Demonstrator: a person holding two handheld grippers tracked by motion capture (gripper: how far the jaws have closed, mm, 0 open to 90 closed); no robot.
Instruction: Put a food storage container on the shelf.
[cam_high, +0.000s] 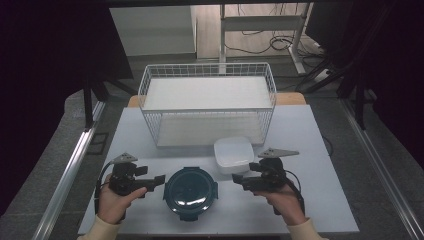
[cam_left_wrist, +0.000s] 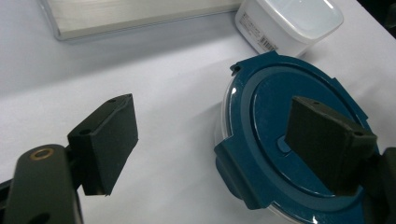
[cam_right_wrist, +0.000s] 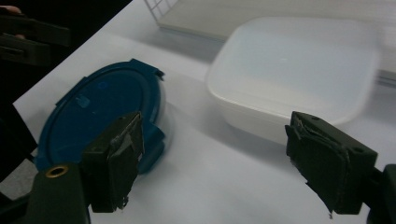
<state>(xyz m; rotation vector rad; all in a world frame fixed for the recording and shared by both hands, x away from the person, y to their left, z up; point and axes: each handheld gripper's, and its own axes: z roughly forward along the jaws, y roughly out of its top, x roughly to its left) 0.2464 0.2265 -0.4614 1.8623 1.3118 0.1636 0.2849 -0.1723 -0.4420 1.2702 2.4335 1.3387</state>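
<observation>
On the white table (cam_high: 300, 130), below the wire basket (cam_high: 207, 102) at centre frame, the blue-lidded tub (cam_high: 190, 192) and white box (cam_high: 233, 155) sit unpacked, left gripper (cam_high: 159, 179) and right gripper (cam_high: 237, 178) flanking them, jaws apart, empty.

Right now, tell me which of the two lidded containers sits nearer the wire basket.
The white square container; it sits just in front of the wire basket. The round blue-lidded container lies nearer the person.
</observation>
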